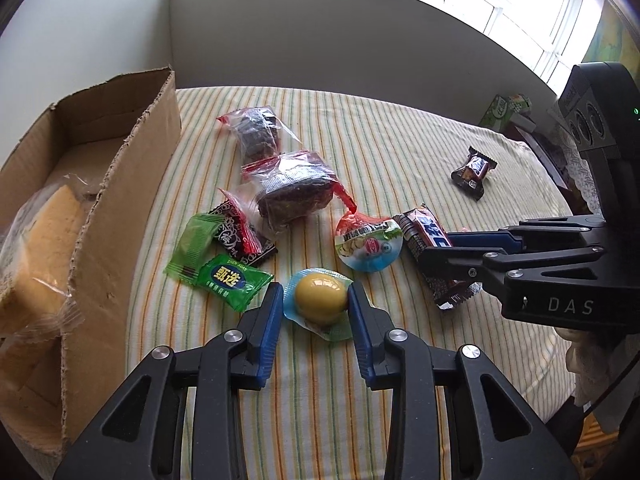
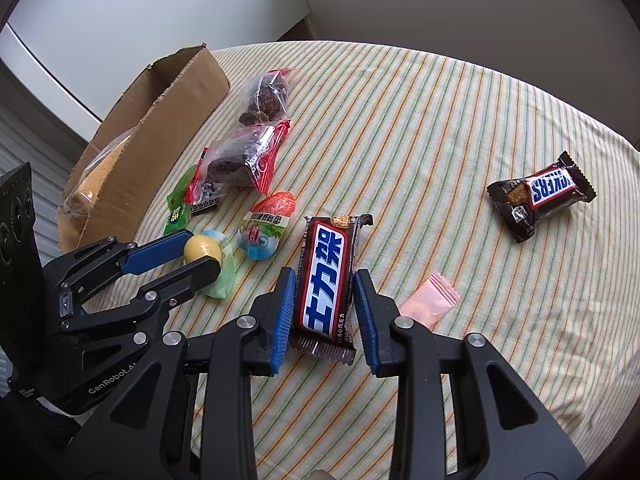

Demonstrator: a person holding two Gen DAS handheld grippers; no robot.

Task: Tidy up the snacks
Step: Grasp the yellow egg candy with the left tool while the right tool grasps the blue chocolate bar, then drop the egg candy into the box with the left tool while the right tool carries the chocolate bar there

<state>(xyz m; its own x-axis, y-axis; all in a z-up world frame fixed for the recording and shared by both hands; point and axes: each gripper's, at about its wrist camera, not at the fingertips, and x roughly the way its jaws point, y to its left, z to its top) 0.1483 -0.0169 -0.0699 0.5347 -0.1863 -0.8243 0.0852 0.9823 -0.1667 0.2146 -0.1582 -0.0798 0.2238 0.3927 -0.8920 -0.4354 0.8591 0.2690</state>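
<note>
Both tongs are down on the striped surface (image 2: 440,128) at once. Left tongs (image 1: 316,300) straddle the yellow jelly cup (image 1: 320,297), blue pads right at its sides; looks like contact, can't swear it's a firm pinch. Right tongs (image 2: 325,310) are spread around the chocolate bar (image 2: 326,280), small gaps either side. The cup's slick and rounded, so grab its widest part. The bar's stiff, wrapper crinkly: squeeze mid-length. Cardboard box (image 1: 132,168) waits left.
</note>
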